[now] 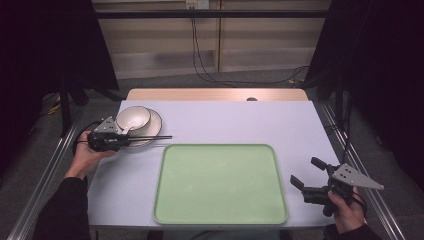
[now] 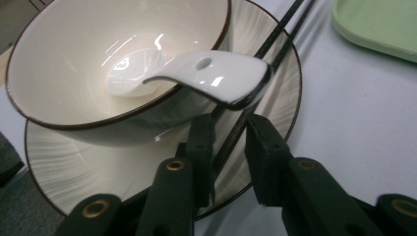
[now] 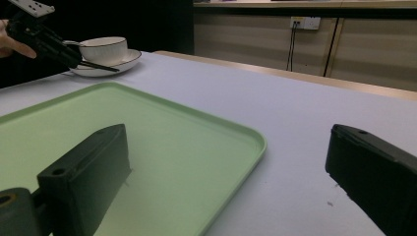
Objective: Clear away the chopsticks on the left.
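The left tool (image 2: 228, 130) is clamped on the chopsticks (image 2: 275, 42) lying on the plate (image 2: 59, 162) near the worktop's far-left corner. The tray (image 1: 220, 185) is bare, so moving things there looks barely begun. The right tool (image 1: 305, 172) waits, jaws apart.

In the right gripper view, the right gripper (image 3: 228, 179) is seen from behind its two black jaws, which stand wide apart with nothing between them. The left-hand jaw is placed over the green tray (image 3: 196, 142); the right-hand jaw is placed over the pale table (image 3: 305, 118), beyond the tray's rounded corner. The tray surface is bare. At the far left, a white bowl (image 3: 103, 49) with a dark rim is set on a saucer (image 3: 120, 64). The left gripper (image 3: 74, 58) is held at the saucer by a hand (image 3: 14, 45), and dark chopsticks (image 3: 101, 66) are seen projecting from its tip across the saucer. A wall socket (image 3: 305, 22) with a cable is noted behind the table.
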`<state>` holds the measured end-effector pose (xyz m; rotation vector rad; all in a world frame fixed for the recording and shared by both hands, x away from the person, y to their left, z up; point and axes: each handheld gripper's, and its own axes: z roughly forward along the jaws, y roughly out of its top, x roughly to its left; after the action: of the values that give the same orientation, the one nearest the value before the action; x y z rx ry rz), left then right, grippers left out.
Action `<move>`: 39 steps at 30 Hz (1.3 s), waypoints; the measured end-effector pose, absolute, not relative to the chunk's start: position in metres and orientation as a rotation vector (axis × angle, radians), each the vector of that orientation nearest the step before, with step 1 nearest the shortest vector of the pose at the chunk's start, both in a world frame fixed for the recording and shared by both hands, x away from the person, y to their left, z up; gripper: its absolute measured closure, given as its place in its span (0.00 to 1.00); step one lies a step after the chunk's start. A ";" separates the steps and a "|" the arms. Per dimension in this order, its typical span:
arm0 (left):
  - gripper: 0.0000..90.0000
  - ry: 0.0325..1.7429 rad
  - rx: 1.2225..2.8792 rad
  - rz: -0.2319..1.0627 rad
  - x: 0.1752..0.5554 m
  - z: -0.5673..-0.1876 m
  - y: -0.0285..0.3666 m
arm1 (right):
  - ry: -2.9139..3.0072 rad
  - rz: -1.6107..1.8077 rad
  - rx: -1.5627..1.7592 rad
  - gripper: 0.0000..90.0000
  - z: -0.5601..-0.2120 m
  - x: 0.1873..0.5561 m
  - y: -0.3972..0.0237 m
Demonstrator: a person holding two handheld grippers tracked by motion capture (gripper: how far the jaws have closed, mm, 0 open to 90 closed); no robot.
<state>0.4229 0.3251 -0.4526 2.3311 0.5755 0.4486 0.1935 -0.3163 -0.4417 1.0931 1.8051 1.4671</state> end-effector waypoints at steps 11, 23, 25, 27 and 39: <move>0.89 0.510 2.427 0.380 0.432 -0.449 0.321 | 1.803 1.459 1.099 0.03 -0.442 0.194 -0.316; 0.96 0.602 2.396 0.281 0.432 -0.445 0.316 | 1.807 1.439 1.108 0.03 -0.442 0.193 -0.317; 0.96 0.629 2.372 0.271 0.430 -0.444 0.317 | 1.802 1.439 1.108 0.03 -0.442 0.194 -0.317; 0.96 0.635 2.366 0.266 0.429 -0.442 0.317 | 1.800 1.438 1.108 0.03 -0.442 0.194 -0.318; 0.96 0.736 2.270 0.241 0.408 -0.418 0.322 | 1.793 1.451 1.124 0.03 -0.442 0.194 -0.317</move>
<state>0.4080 0.3222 -0.4177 2.2703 0.7358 0.2410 0.1937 -0.3172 -0.4423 1.1243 1.7926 1.4511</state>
